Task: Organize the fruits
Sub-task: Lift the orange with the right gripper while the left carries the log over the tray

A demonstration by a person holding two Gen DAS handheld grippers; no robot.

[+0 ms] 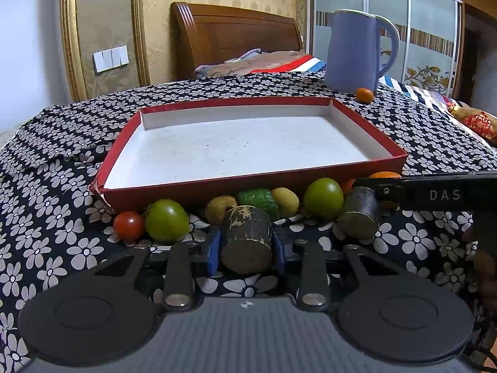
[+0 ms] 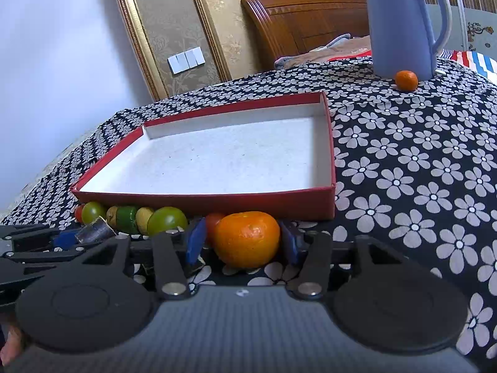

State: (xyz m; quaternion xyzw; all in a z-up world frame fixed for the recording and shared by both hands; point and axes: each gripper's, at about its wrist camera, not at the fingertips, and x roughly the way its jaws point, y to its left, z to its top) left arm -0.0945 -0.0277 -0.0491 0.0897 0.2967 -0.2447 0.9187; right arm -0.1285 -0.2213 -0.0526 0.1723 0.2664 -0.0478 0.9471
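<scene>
Left gripper (image 1: 247, 245) is clamping a dark cylindrical block (image 1: 247, 242); right gripper (image 2: 245, 242) is gripping a tangerine (image 2: 247, 238), both sitting before the red box (image 1: 254, 183) on flowered cloth (image 2: 419, 171), with a blue kettle (image 1: 354, 51) and wooden headboard (image 1: 236, 35) standing beyond

The cloth (image 1: 419, 236) is patterned with pale flowers on black. The shallow box (image 1: 254, 186) is coloured red outside and white inside. The jug (image 1: 354, 52) is seen in lavender blue. Two round fruits (image 1: 167, 220) are coloured green, a small one (image 1: 128, 225) red, the mandarin (image 2: 247, 238) orange. Blue pads (image 2: 195, 242) are seen on the black gripper.
</scene>
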